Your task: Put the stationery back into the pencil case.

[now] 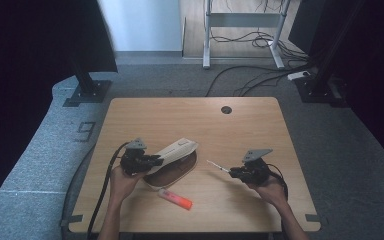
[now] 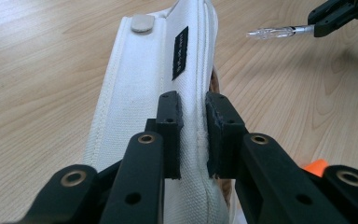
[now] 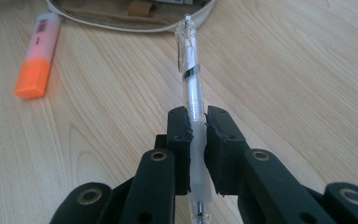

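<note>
With my left tongs (image 2: 193,135) I pinch the raised lid of the cream canvas pencil case (image 1: 172,152), holding it open above its brown-lined base, which lies on the pale wooden desk (image 1: 240,130). My right tongs (image 3: 198,140) are clamped on the clear plastic ballpoint pen (image 3: 190,70), held off the desk to the right of the case, its tip aimed toward the opening. I judge this to be the loading step: pen in hand, mouth held wide. Next I would bring the pen across over the base, lower it inside and let go. The orange-capped pink highlighter (image 1: 176,198) lies on the desk just in front of the case.
</note>
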`<state>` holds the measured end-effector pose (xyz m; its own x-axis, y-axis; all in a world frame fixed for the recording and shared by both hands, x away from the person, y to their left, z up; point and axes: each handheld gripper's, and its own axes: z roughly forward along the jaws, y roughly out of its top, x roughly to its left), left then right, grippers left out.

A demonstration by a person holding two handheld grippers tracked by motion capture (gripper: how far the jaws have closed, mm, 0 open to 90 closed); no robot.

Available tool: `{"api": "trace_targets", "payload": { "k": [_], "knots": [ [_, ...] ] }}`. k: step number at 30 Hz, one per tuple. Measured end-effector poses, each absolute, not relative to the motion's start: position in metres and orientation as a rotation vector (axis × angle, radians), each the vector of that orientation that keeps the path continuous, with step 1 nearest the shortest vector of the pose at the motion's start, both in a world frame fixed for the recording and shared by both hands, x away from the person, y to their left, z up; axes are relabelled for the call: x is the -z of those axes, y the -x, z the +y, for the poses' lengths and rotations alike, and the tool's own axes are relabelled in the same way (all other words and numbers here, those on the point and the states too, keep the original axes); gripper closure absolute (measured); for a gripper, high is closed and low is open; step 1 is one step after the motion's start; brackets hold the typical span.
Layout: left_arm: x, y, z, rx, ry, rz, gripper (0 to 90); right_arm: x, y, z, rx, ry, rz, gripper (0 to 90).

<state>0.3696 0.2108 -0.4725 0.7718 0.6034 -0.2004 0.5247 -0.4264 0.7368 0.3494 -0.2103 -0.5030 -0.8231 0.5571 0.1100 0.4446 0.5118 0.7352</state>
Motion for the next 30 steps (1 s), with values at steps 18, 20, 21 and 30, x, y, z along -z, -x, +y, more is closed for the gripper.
{"api": "trace_targets", "payload": {
  "k": [18,20,21,30],
  "knots": [
    [0.471,-0.370,0.213,-0.111,-2.093,0.848,76.5,0.497,-0.361,-0.174,-1.218,-0.788,2.635,78.5],
    [0.470,-0.370,0.213,-0.114,-2.091,0.847,76.5,0.497,-0.364,-0.168,-1.216,-0.774,2.648,78.4],
    [0.470,-0.370,0.213,-0.114,-2.091,0.847,76.5,0.497,-0.364,-0.165,-1.214,-0.774,2.649,78.5],
    [0.470,-0.370,0.213,-0.112,-2.093,0.844,76.5,0.498,-0.371,-0.147,-1.213,-0.739,2.678,78.5]
  ]
}}
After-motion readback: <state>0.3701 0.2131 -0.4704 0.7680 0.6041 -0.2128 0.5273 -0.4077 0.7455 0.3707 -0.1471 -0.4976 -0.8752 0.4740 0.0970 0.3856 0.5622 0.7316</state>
